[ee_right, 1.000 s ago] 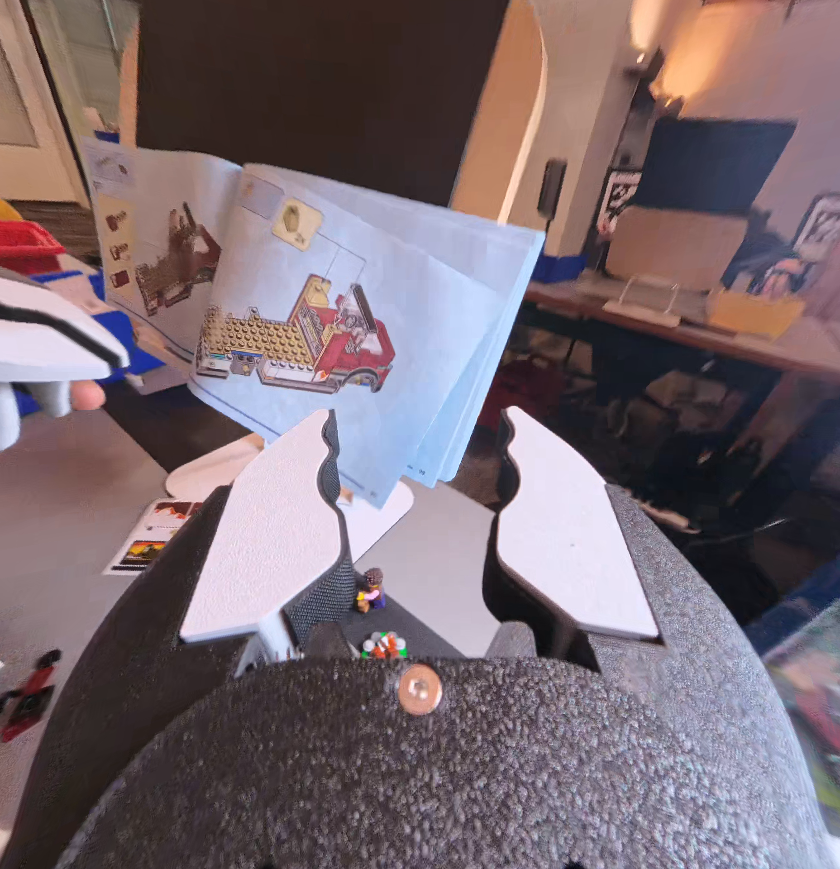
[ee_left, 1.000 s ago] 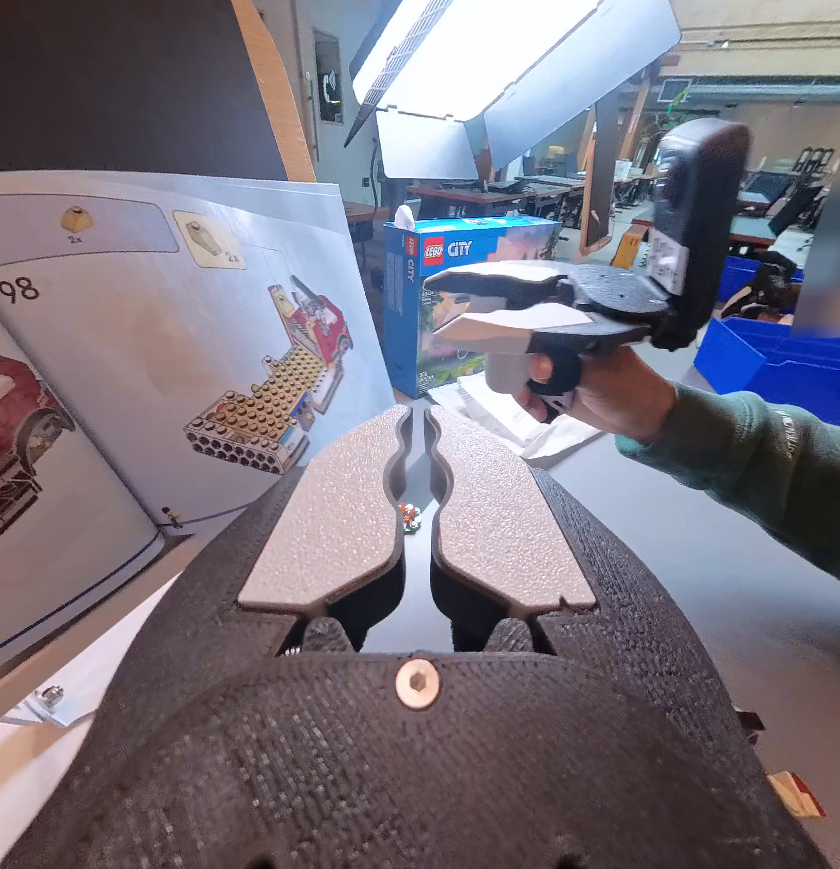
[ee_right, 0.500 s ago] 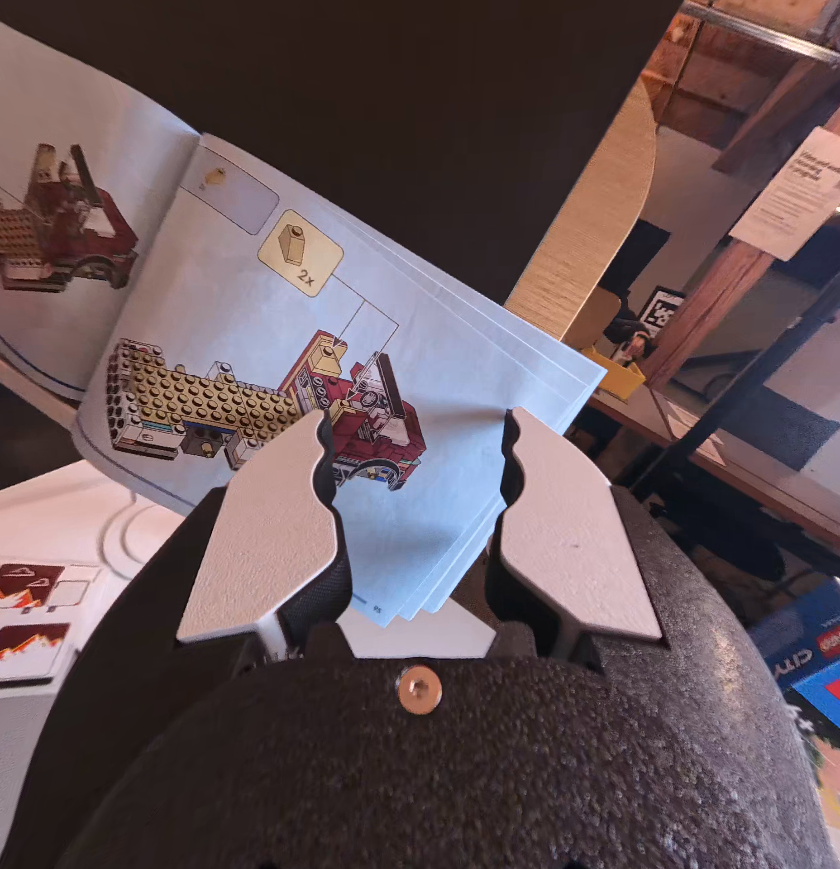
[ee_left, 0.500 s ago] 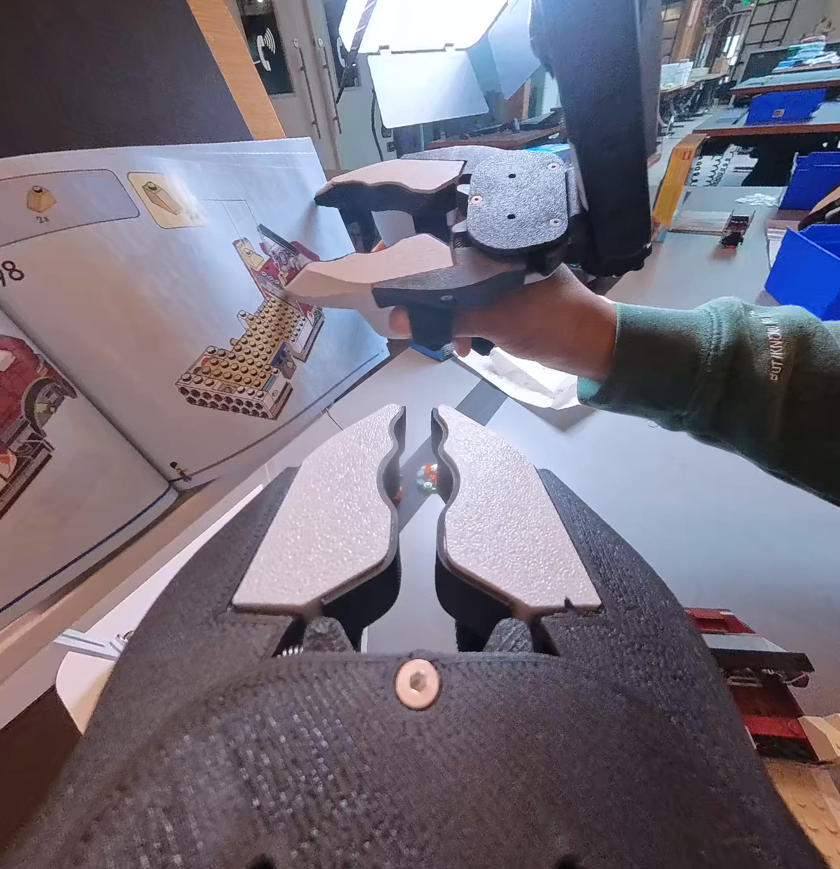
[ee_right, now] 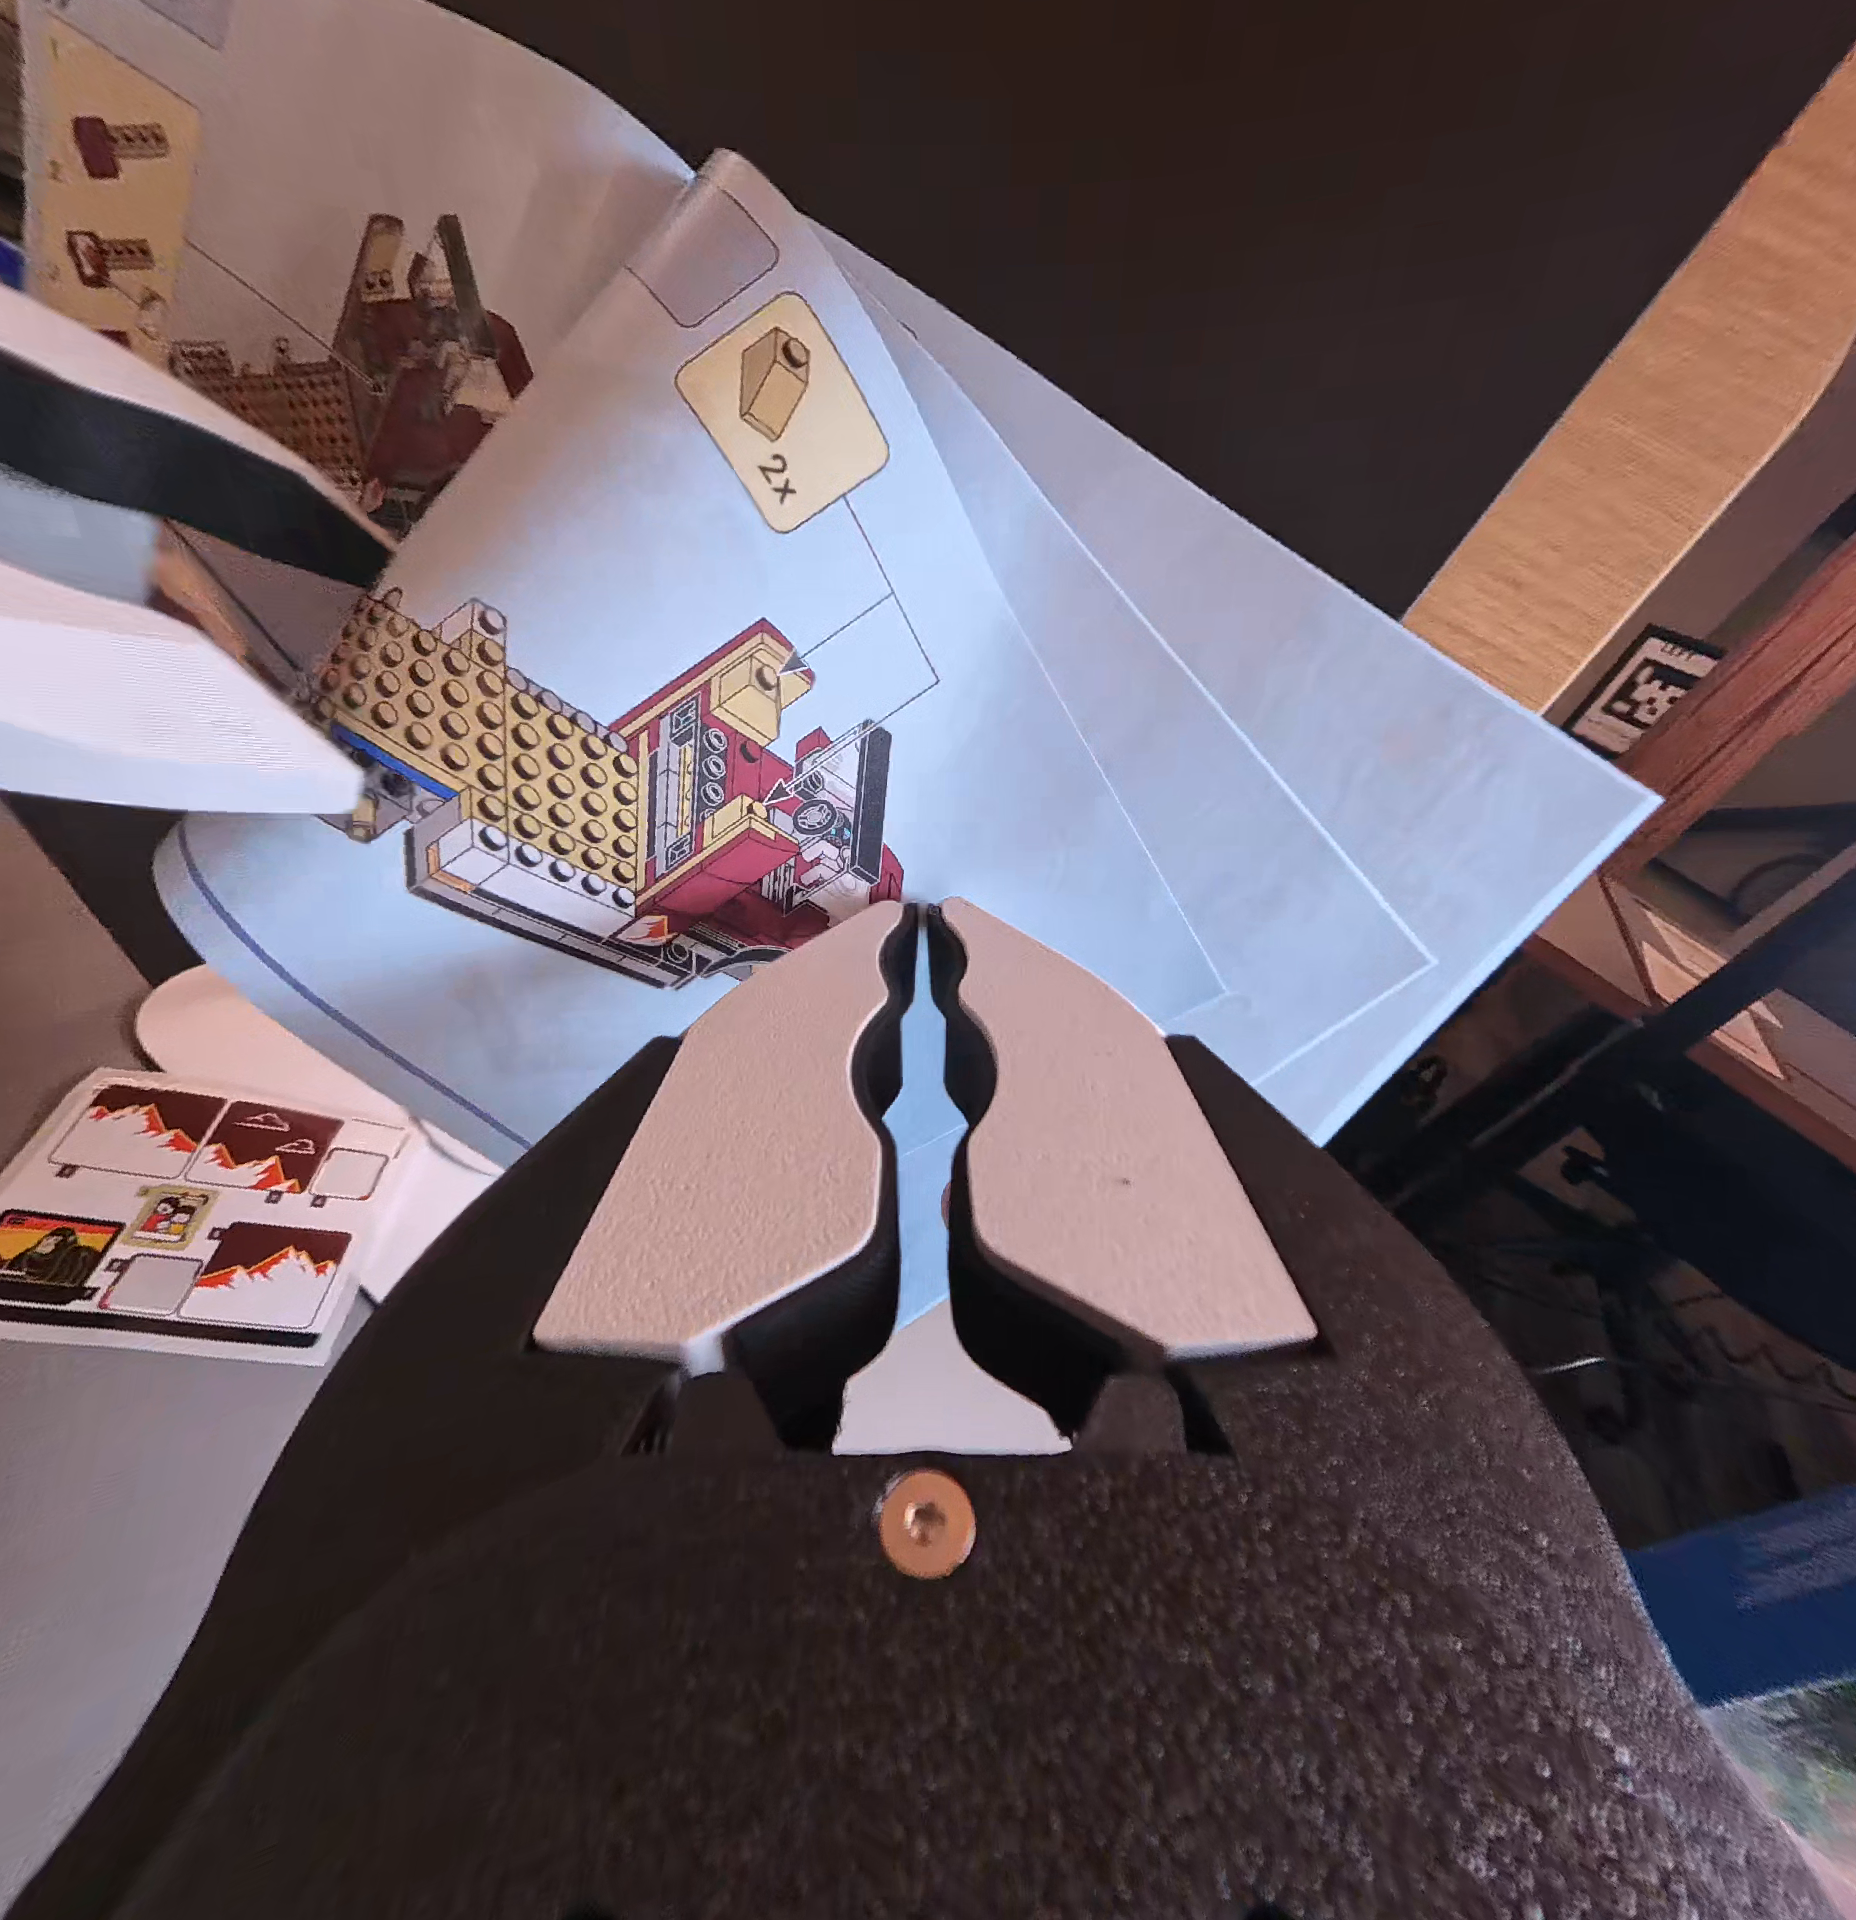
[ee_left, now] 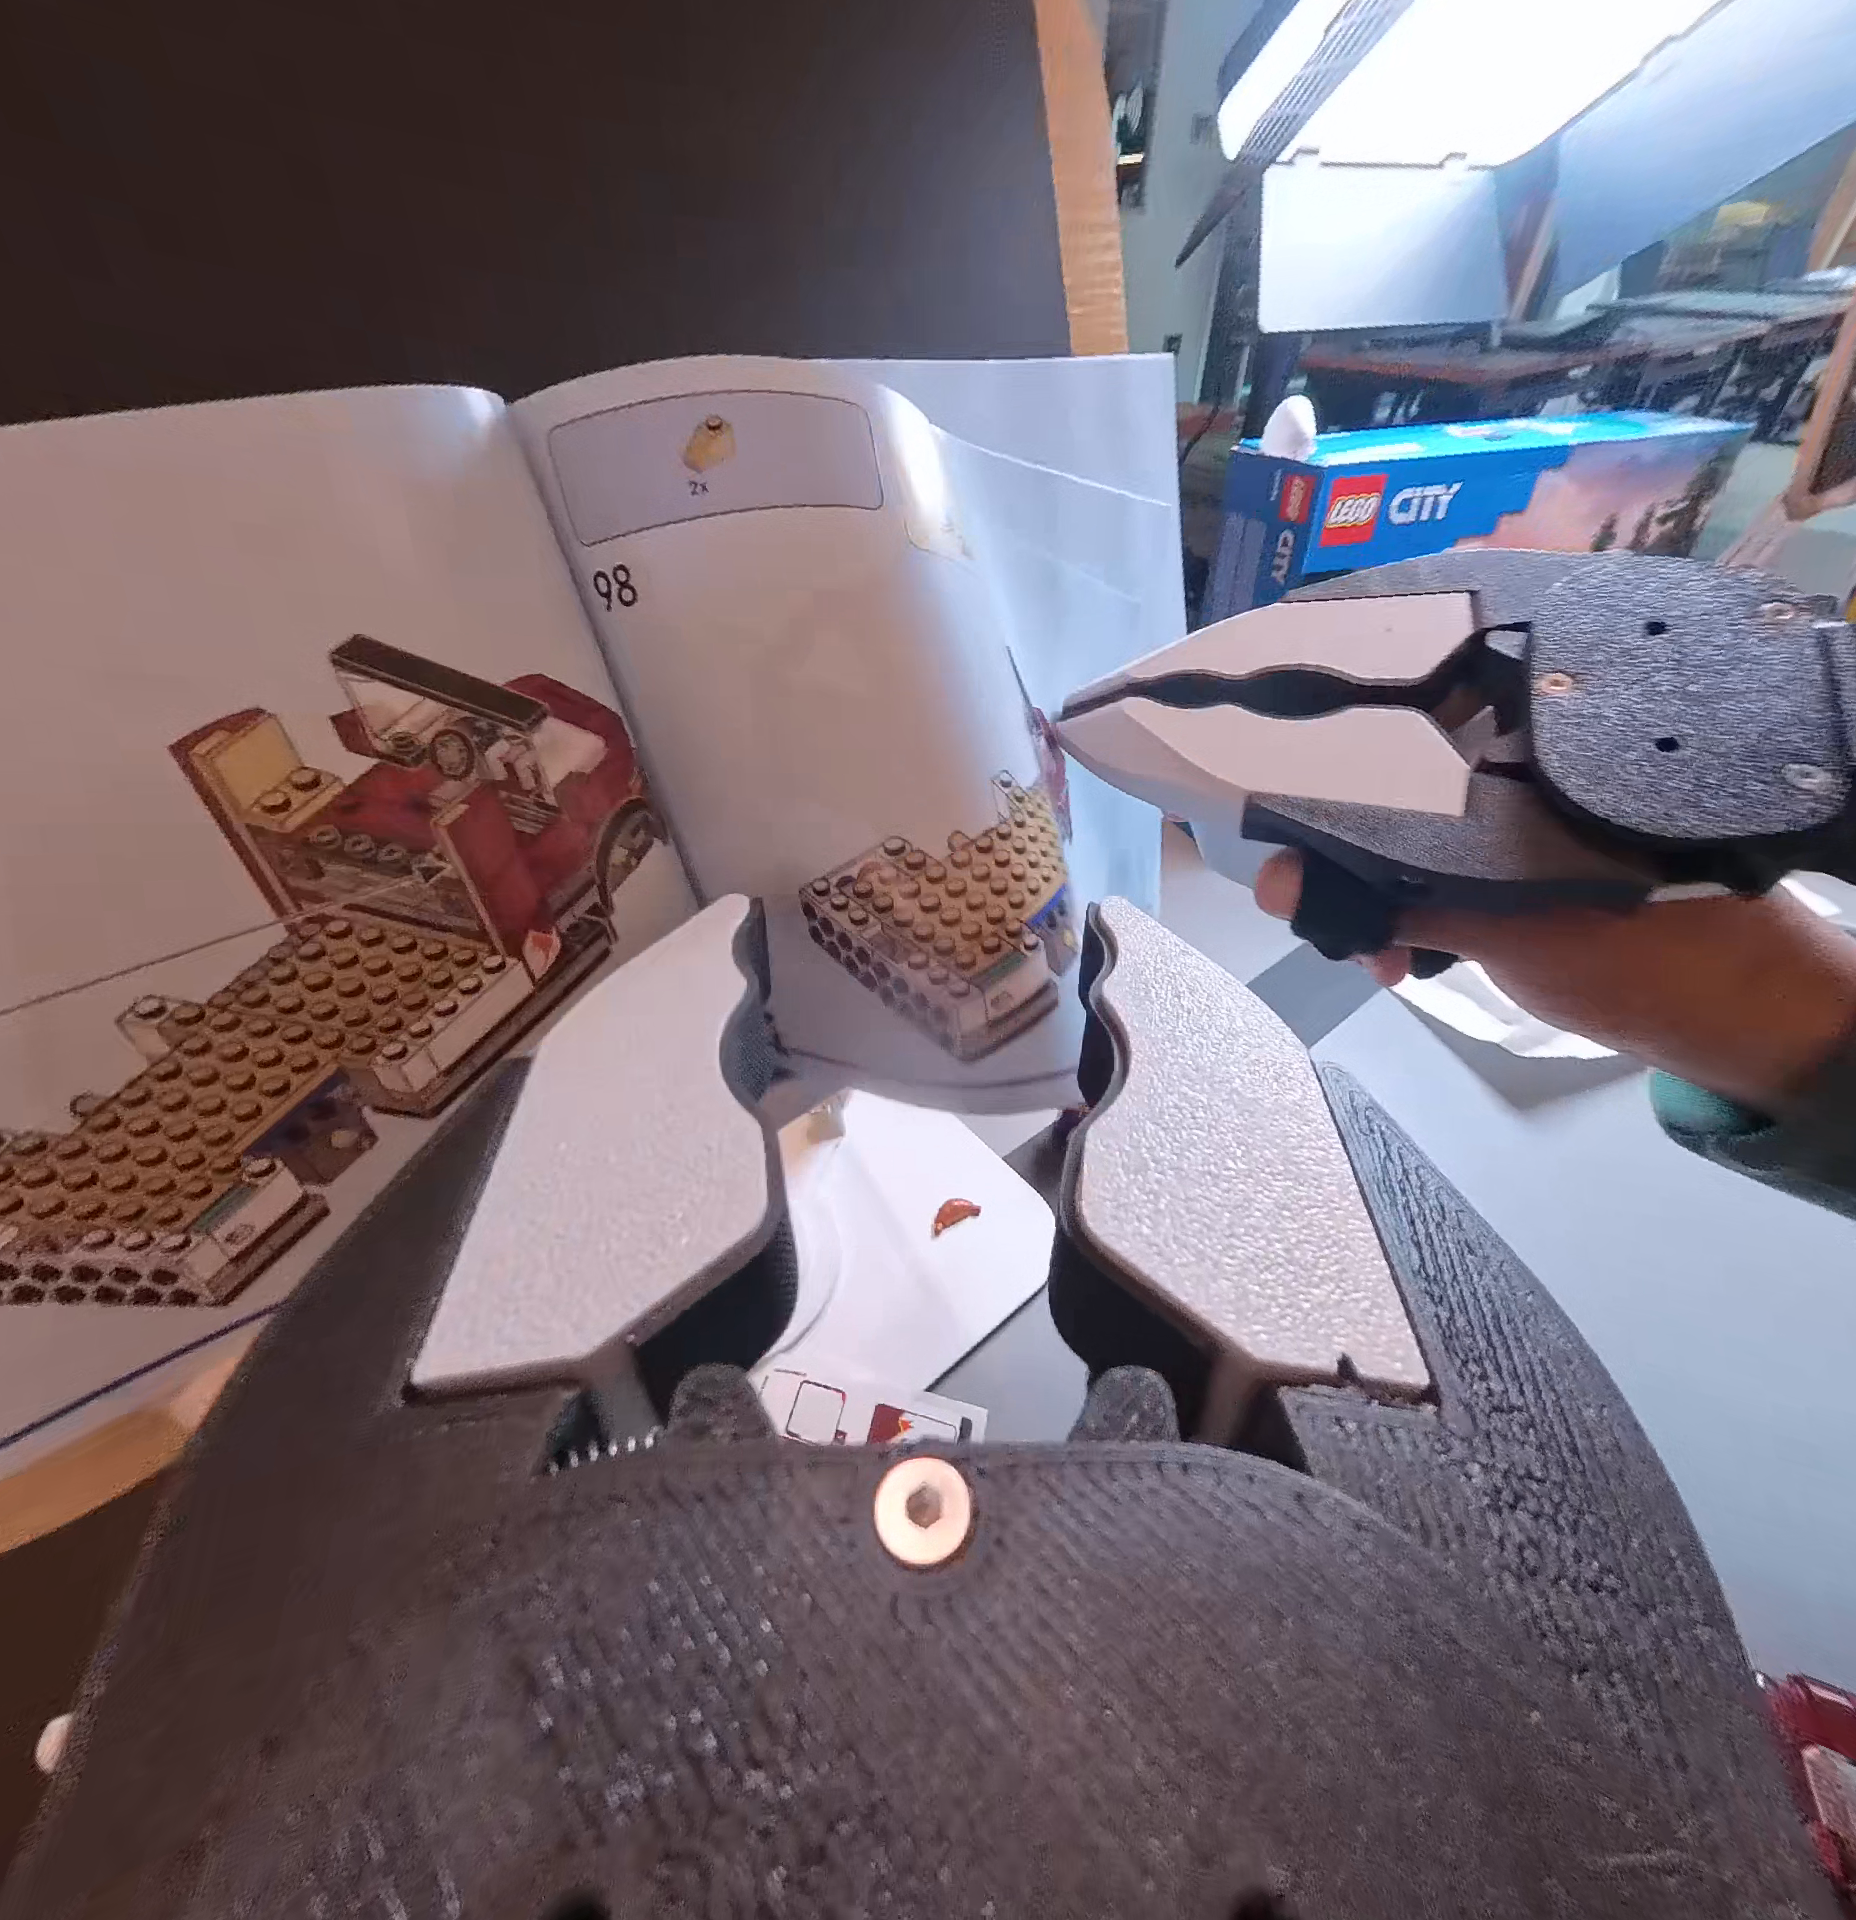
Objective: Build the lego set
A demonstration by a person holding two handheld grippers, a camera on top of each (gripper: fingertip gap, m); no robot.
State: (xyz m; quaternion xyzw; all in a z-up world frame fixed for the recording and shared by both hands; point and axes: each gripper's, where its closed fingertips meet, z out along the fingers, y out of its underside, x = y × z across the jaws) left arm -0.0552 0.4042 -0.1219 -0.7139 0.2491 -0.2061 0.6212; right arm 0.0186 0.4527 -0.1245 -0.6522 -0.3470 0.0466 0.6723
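Observation:
The instruction booklet (ee_left: 280, 644) stands open against a dark board, showing a red truck with a tan bed. Its right-hand page (ee_right: 612, 582) is lifted and curled. My right gripper (ee_right: 924, 912) is shut on that page's lower edge; in the left wrist view it (ee_left: 1064, 717) pinches the page's right edge. My left gripper (ee_left: 919, 914) is open and empty, its fingers on either side of the curled page's lower part. In the right wrist view it (ee_right: 373, 675) shows at the left, open beside the page.
A sticker sheet (ee_right: 176, 1216) lies on the grey table beside a white tray (ee_left: 903, 1278) with a small red piece (ee_left: 955, 1214). A blue set box (ee_left: 1475, 509) stands behind. Red built parts (ee_left: 1828, 1766) lie at the lower right. A shelf (ee_right: 1734, 935) is at the right.
My right gripper moved in to the booklet and shut on the page, which now curls leftward. My left gripper opened and moved close to the page.

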